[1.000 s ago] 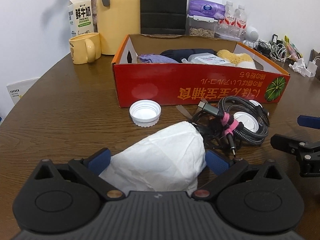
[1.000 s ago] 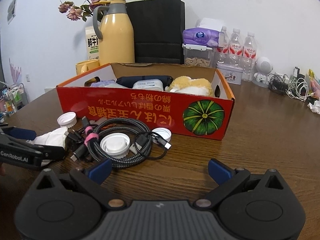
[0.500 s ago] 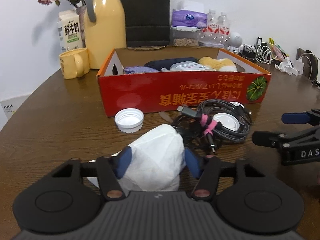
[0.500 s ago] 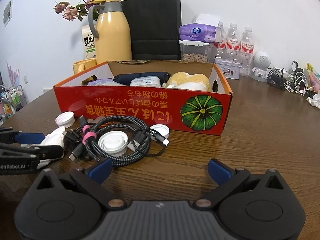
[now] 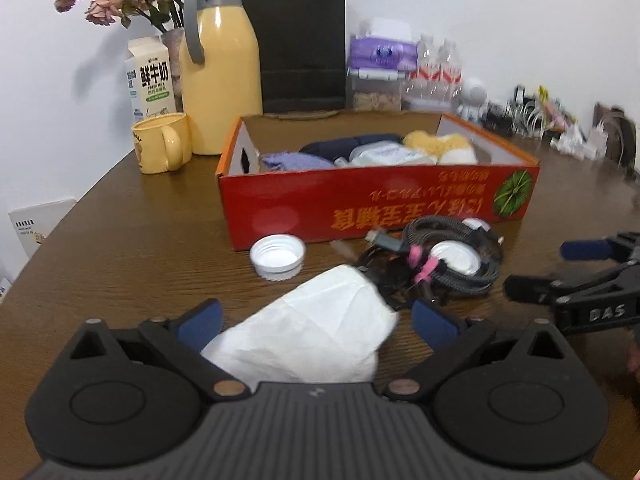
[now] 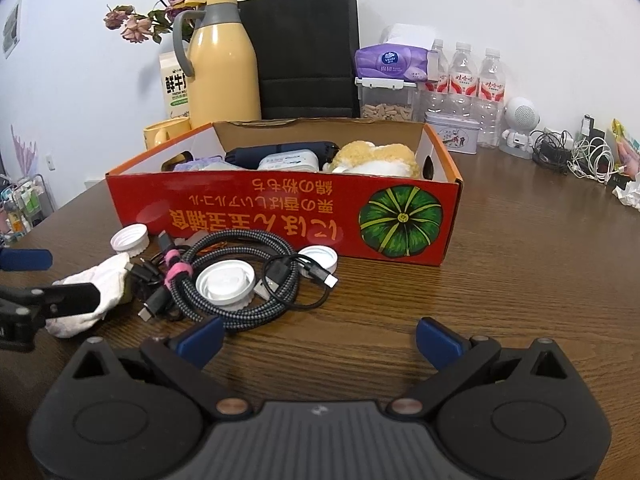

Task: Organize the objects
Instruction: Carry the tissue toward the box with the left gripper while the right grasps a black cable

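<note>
Brown wooden table: left gripper jaws just opened wide, white tissue wad between, unpressed. Right gripper spread wide, empty.

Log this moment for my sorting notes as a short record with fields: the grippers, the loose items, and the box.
left gripper: jaws have just opened; white tissue wad between them, pads not pressing
right gripper: open, nothing between the jaws
loose on table: tissue wad, coiled cables, three white caps
red box: open top, already holds soft items
behind box: yellow jug, black bag
</note>
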A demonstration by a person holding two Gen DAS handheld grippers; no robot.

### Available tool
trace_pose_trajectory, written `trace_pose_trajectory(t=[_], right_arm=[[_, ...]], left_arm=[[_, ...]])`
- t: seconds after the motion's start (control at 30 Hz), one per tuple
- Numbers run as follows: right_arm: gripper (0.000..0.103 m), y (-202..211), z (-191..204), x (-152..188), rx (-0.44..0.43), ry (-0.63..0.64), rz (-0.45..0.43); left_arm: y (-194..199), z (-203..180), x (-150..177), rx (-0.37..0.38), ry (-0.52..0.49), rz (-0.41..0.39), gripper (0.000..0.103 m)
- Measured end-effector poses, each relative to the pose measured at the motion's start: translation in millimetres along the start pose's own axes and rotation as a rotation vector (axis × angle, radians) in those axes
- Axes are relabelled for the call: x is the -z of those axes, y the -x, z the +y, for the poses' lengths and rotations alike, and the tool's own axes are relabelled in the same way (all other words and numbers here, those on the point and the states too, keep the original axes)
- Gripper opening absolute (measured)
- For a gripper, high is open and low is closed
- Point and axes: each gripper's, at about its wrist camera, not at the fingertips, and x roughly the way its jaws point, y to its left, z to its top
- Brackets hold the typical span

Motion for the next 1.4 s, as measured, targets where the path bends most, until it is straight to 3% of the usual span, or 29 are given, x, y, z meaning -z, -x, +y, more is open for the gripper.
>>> trace_pose_trajectory(t=[0.17,0.3,0.37,0.57,0.67,0.77,1.07,1.4], right_arm=[[0.103,0,-2,0,-0.006,-0.007,-0.002],[0.103,0,-3,0,-0.009,-0.016,-0.001],[0.103,-1,-4,0,-0.012,-0.018,0.001],[0.103,-2,-4,0,-0.013,-0.021,0.005],[0.103,-2,-5,0,-0.013,-0.024,0.007],[0.103,-2,-5,0,-0.013,-0.024,0.008],[0.103,-2,-5,1,-0.013,-0.023,0.008],[0.103,2,0,-7,-0.025,0.002,-0.033]], left_arm=[[-25,7,-3,0.038,-0.092,0.153,0.103],[-29,12,-3,0.09,-0.115,0.142,0.103],[-35,20,-4,0.112,-0.075,0.152,0.103],[-34,25,-3,0.105,-0.047,0.139,0.103],[-27,25,0,0.1,-0.045,0.122,0.09],[-22,29,2,0.089,-0.023,0.111,0.088],[-3,40,1,0.036,0.038,0.058,0.087],[4,20,-30,0.025,0.069,-0.05,0.088]])
